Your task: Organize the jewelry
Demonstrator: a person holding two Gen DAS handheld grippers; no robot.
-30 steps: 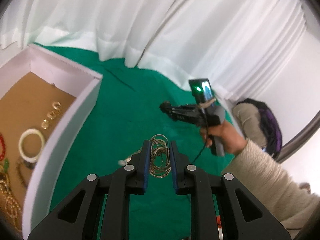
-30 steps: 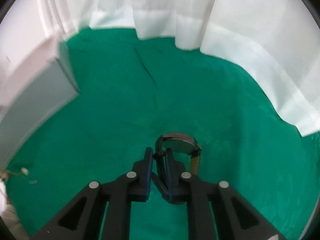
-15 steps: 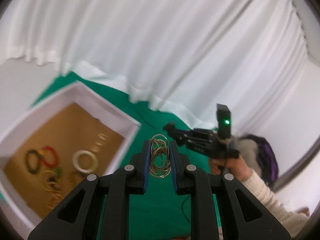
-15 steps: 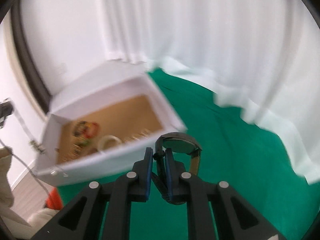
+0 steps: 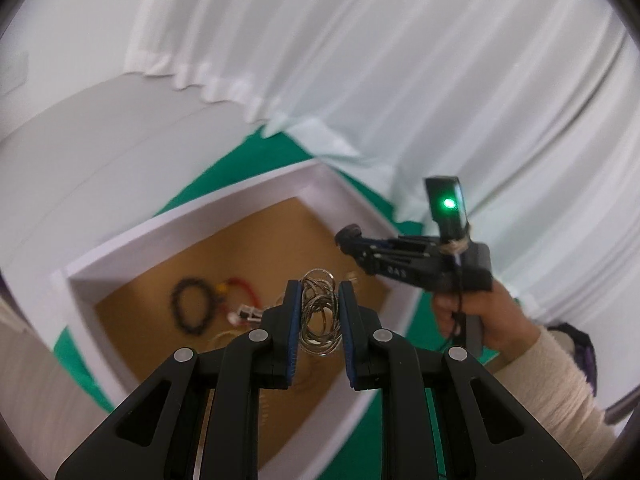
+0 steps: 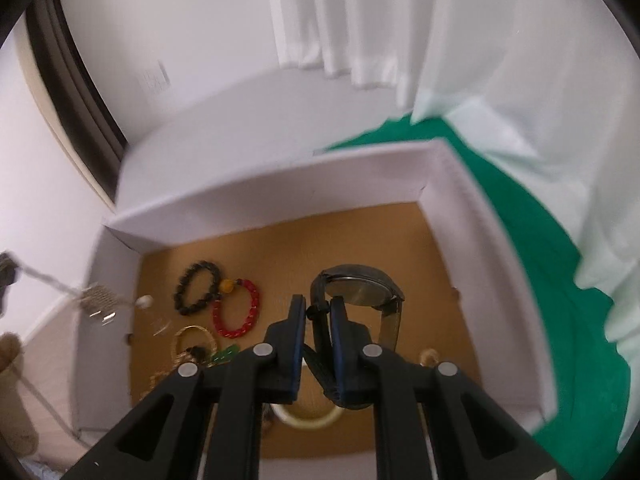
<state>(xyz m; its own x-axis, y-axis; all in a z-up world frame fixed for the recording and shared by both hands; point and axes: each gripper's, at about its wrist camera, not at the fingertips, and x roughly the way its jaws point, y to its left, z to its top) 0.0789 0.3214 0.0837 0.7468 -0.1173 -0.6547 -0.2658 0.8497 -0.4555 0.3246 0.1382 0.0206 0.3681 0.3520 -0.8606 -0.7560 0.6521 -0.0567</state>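
My left gripper (image 5: pixel 319 308) is shut on a bundle of thin metal bangles (image 5: pixel 318 316) and holds it above the white box (image 5: pixel 352 196) with a brown floor. My right gripper (image 6: pixel 318 320) is shut on the strap of a dark wristwatch (image 6: pixel 360 288) and holds it over the same box (image 6: pixel 280 196). The right gripper also shows in the left wrist view (image 5: pixel 352 236), over the box's right wall. In the box lie a black bead bracelet (image 6: pixel 196 288), a red chain bracelet (image 6: pixel 240 312), a gold bangle (image 6: pixel 194 338) and a cream bangle (image 6: pixel 312 418).
The box stands on a green cloth (image 6: pixel 532 264). White curtains (image 5: pixel 400 60) hang behind it. A person's hand and cream sleeve (image 5: pixel 532 356) hold the right gripper. A thin chain with a mesh pendant (image 6: pixel 98 298) hangs over the box's left wall.
Both grippers have swung left from over the green cloth to above the box, each still holding its piece. The box now fills the middle of both views.
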